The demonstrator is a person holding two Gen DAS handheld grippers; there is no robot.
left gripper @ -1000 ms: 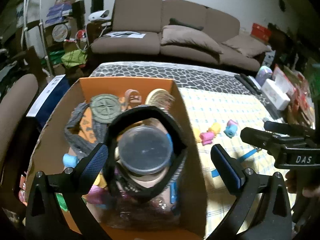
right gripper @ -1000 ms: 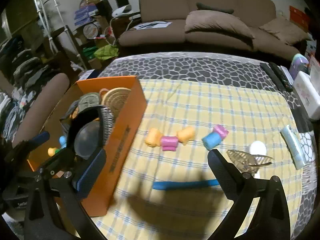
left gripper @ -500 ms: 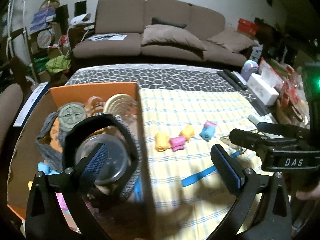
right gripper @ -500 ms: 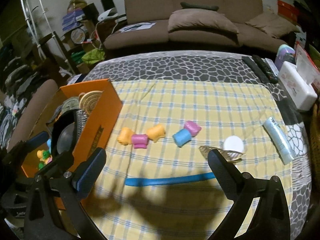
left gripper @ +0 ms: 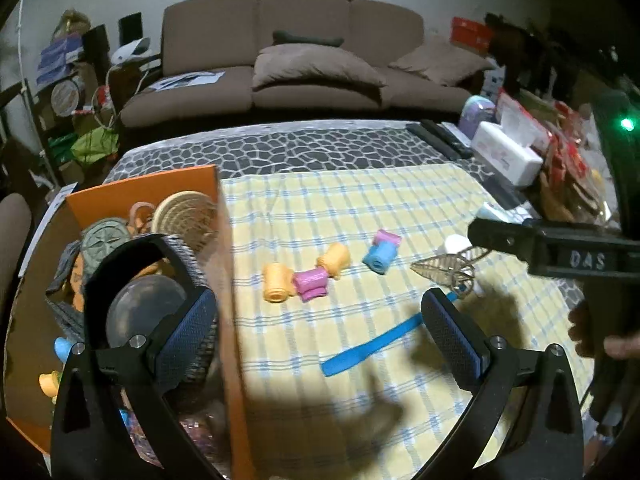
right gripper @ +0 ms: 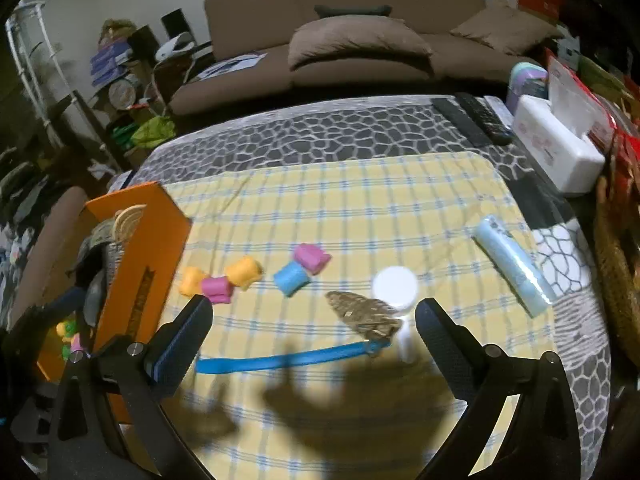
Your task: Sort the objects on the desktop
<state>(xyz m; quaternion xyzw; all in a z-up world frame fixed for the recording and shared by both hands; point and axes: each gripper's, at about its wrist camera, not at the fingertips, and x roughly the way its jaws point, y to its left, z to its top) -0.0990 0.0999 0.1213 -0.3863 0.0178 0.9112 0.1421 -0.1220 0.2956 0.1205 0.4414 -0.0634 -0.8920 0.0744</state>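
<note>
Above the checked yellow cloth (right gripper: 360,200), both grippers hang with fingers spread, grasping nothing.

The only legible writing is "DAS" on the right gripper (left gripper: 560,256), seen at the right of the left wrist view with a hand (left gripper: 600,336) curled around its handle. The left gripper (left gripper: 316,332) straddles the right wall of the orange box (left gripper: 228,280) at the left. Pink, orange and blue rolls (right gripper: 256,276) lie mid-cloth, right of the box; a blue strap (right gripper: 288,360) and a leaf-shaped clip (right gripper: 360,312) lie nearer.
</note>
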